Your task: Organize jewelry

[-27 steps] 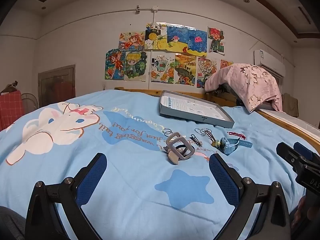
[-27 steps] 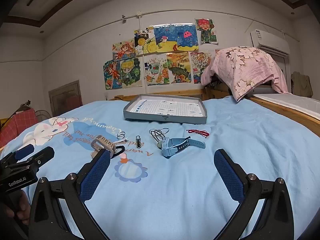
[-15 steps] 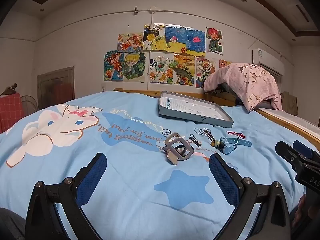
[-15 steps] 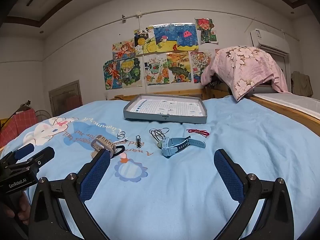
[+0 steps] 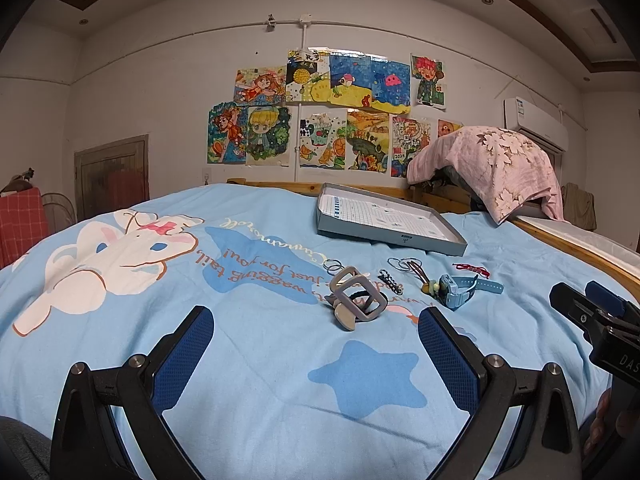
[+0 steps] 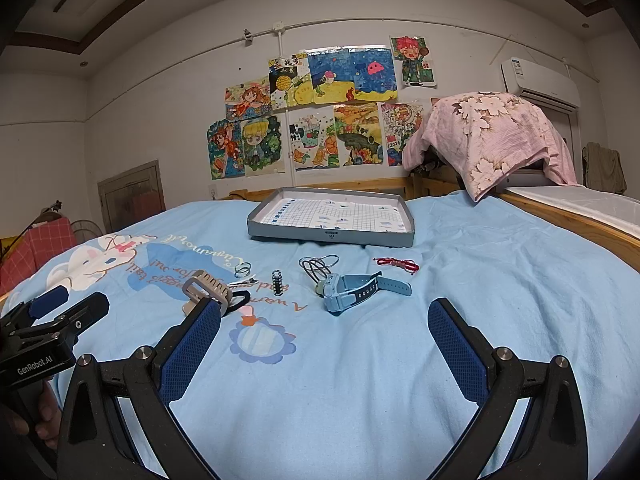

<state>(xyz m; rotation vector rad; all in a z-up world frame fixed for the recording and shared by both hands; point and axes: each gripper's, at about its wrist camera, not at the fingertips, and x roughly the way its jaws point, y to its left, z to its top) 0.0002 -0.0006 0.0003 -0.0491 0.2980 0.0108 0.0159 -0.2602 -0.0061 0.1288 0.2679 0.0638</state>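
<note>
A shallow grey tray [image 5: 394,237] [image 6: 332,236] with a grid-paper bottom lies on the blue bedspread. In front of it lie a grey claw hair clip [image 5: 357,300] [image 6: 208,286], a blue watch [image 5: 460,287] [image 6: 352,290], thin hair ties [image 5: 404,264] [image 6: 318,264], small rings [image 5: 333,267] [image 6: 243,268], a dark beaded piece [image 5: 391,280] [image 6: 277,280] and a red string bracelet [image 5: 472,268] [image 6: 398,263]. My left gripper [image 5: 316,340] is open and empty, short of the clip. My right gripper [image 6: 324,336] is open and empty, short of the watch.
The bed's wooden rail [image 6: 568,220] runs along the right side. A pink floral cloth [image 6: 492,136] covers something at the back right. Drawings [image 5: 324,116] hang on the far wall. A red checked cloth [image 5: 20,224] stands at the left.
Both views are nearly the same as before. The left gripper has tilted slightly, so the scene sits a touch lower and left. No jewelry has moved.
</note>
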